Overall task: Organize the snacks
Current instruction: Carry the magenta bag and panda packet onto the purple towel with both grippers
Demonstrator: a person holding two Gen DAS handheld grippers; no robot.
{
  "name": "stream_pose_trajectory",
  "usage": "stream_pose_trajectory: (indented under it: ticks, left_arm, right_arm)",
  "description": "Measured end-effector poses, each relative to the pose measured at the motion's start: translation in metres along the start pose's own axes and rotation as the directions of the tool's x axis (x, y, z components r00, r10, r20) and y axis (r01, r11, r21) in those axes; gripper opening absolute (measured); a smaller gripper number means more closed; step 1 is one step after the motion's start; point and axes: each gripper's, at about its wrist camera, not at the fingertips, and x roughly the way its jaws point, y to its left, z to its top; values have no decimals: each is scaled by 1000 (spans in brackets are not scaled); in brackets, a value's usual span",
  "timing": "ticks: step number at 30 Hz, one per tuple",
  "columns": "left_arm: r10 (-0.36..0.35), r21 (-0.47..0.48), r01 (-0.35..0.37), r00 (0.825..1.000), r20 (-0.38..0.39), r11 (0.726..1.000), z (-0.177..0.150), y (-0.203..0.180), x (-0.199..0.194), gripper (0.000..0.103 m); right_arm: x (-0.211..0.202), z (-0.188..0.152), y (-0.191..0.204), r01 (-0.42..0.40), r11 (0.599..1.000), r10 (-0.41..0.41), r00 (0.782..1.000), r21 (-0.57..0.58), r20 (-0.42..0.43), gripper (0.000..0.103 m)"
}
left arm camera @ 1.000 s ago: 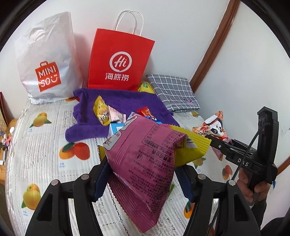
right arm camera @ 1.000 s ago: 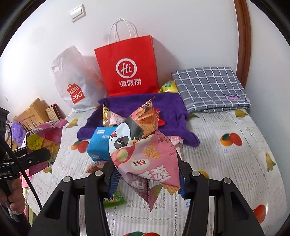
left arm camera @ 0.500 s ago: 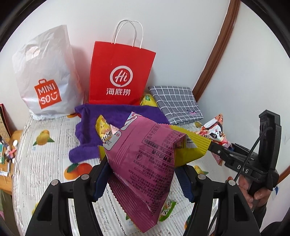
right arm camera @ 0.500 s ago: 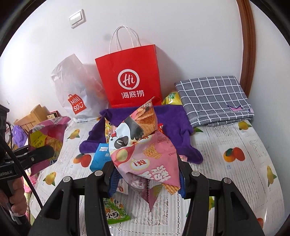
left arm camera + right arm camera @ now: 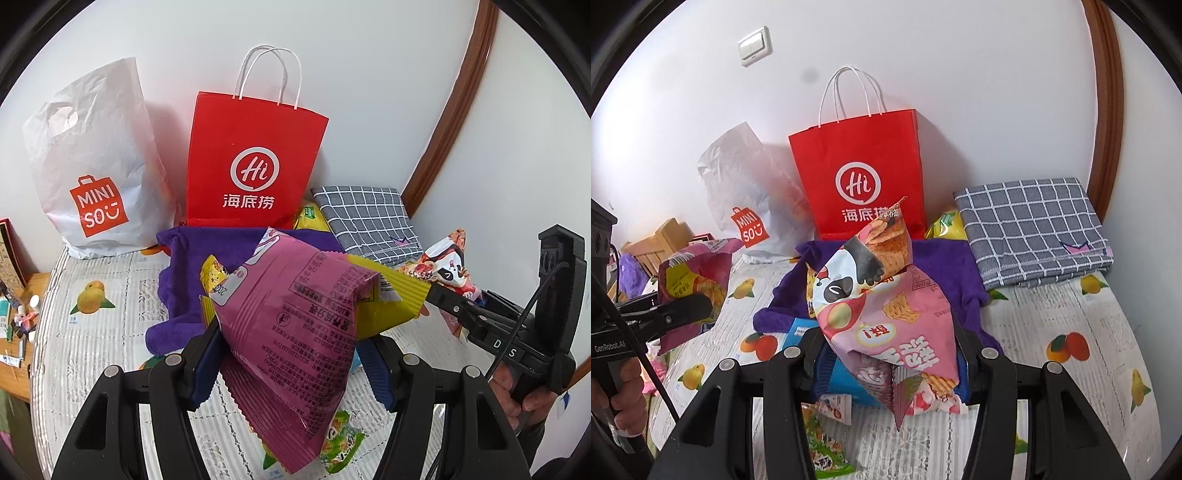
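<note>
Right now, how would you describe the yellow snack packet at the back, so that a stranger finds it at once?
Start at the red paper bag that stands against the wall, then look at its lower right corner. The yellow packet lies there, wedged between that bag and the folded grey checked cloth, behind the purple towel. It is the only plain yellow packet with a green label.

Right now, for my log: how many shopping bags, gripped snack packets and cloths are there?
Shopping bags: 2, red paper bag, white plastic bag
Gripped snack packets: 2, magenta packet in left gripper, pink packet in right gripper
Cloths: 2, purple towel, grey checked cloth
Total: 6
</note>
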Motion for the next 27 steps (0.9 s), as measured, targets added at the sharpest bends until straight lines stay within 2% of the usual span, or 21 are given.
stream_pose_trajectory:
  ticks: [27]
  left_arm:
    - [45,22,-44,999,-26,999,44,32,56,65]
  right_arm:
    - [78,45,-5,-1,1000,1,1000,2,-18,51]
